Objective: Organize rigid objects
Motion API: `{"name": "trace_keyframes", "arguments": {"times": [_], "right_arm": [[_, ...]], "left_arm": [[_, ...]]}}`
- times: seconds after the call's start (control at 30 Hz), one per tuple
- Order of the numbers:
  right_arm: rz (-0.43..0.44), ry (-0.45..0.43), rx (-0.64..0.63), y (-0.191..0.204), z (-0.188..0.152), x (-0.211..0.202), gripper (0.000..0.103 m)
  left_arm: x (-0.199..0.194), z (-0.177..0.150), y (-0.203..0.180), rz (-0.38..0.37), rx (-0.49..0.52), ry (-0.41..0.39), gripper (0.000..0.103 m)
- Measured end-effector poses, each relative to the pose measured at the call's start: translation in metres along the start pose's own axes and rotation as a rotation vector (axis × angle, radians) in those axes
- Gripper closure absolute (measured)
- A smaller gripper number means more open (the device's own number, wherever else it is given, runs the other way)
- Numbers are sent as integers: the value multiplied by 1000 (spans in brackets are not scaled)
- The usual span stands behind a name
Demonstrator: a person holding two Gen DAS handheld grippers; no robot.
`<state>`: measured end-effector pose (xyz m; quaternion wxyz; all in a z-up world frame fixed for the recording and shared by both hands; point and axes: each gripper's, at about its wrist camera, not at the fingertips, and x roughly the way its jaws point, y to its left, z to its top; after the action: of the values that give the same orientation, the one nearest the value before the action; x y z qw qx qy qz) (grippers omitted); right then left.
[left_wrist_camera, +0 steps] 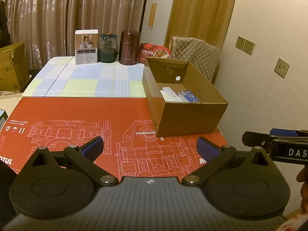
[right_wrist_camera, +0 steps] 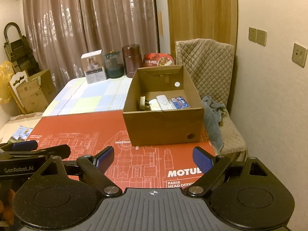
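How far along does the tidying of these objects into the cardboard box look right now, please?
Partly done: the cardboard box already holds a white remote, a blue packet and a plug. Nothing is in hand; the left gripper and right gripper are open. Left: the white carton, green jar, brown flask, red food bowl.

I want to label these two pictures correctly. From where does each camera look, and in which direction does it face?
Left wrist: on the left gripper, angled down across the red board toward the cardboard box; its own open fingers show, and the right gripper at the right edge.
Right wrist: on the right gripper, same direction; its open fingers show, and the left gripper at the left edge.
Shared: box, board, brown flask, curtain.
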<state>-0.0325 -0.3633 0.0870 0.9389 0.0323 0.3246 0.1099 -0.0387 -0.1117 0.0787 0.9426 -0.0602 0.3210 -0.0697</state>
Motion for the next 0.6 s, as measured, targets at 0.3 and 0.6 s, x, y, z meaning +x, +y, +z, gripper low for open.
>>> {"name": "trace_keyframes", "arguments": {"times": [0.3,0.6], "right_arm": [[0,-4,3,-2,-1,0,17],[-4,-3,7,-3,-1,0,17]], "left_arm": [[1,-2,-1,-2,3,-3,1],[1,-2,-2,-3,3,-3,1]]}}
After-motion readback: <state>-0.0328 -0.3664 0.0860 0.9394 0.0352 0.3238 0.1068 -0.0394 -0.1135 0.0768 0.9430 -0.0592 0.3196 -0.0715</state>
